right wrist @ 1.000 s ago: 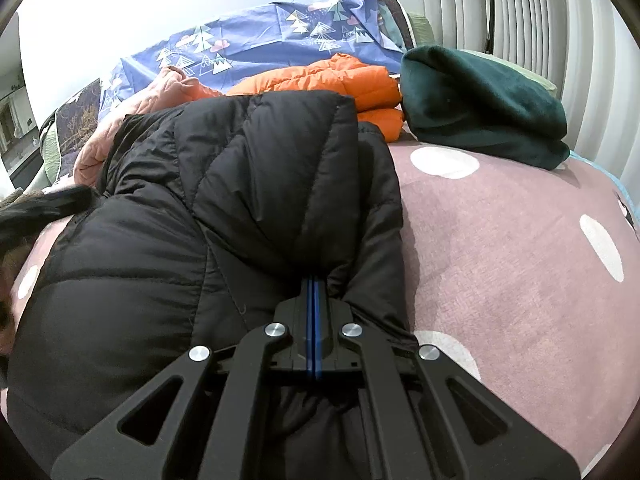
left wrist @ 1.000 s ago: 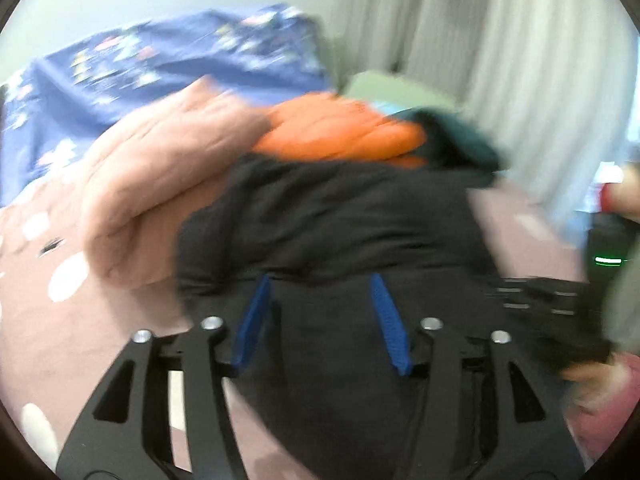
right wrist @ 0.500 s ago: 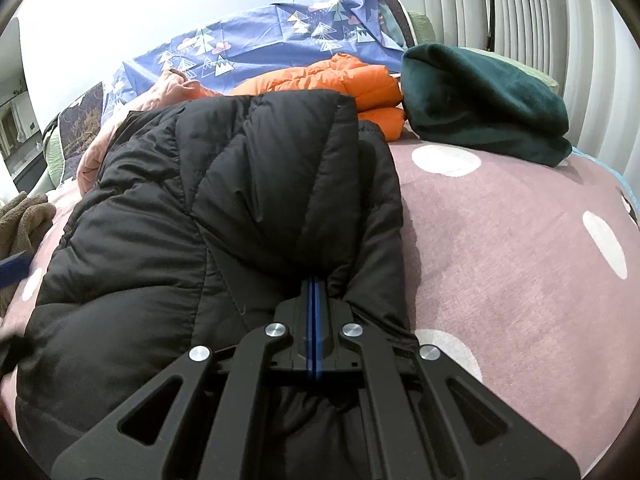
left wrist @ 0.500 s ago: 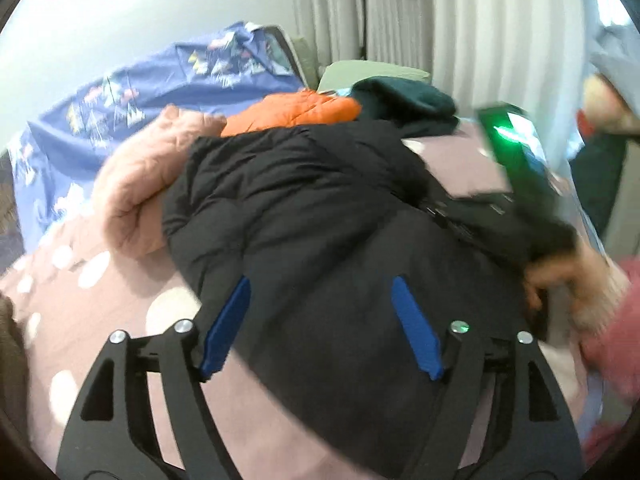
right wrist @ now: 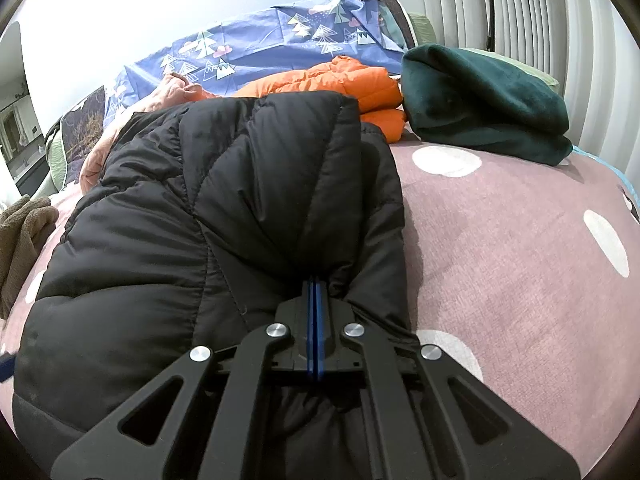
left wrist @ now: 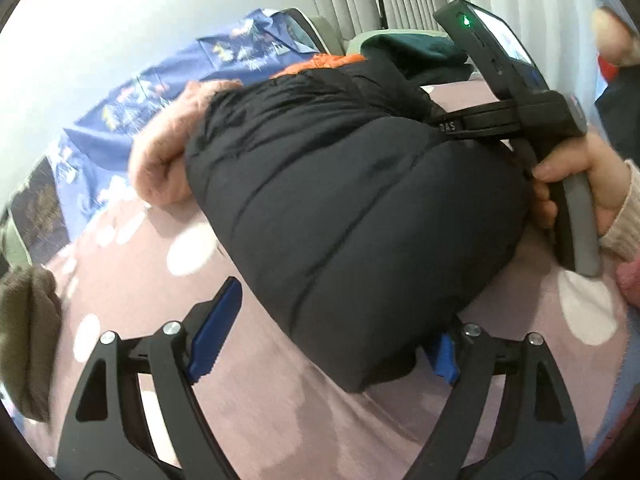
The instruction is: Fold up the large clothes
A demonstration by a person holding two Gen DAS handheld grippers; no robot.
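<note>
The black jacket (right wrist: 192, 216) lies folded in a thick puffy bundle on the pink bedspread (right wrist: 520, 240) with white dots, near the middle of the bed. The right gripper (right wrist: 314, 300) is clenched on a bunched fold at the jacket's near edge, its blue pads pressed together with the fabric puckering around them. In the left wrist view the left gripper (left wrist: 324, 328) is released: its jaws have just been opening and now stand wide, the near corner of the jacket sitting between the blue pads, with the left pad clear of the cloth and the right pad half hidden behind it, so contact there cannot be told. The same view shows the person's right hand (left wrist: 576, 184), in a knit cuff, gripping the grey handle of the other gripper, whose body carries a green light and a printed mark reading "DAS", partly cut off. Beyond the jacket lie a pink jacket (left wrist: 160, 160), an orange jacket (right wrist: 344, 84) and a dark green garment (right wrist: 480, 96); a blue sheet (right wrist: 260, 48) printed with white trees and mountains hangs at the far side. A brown garment (right wrist: 20, 240) lies at the left edge.
</note>
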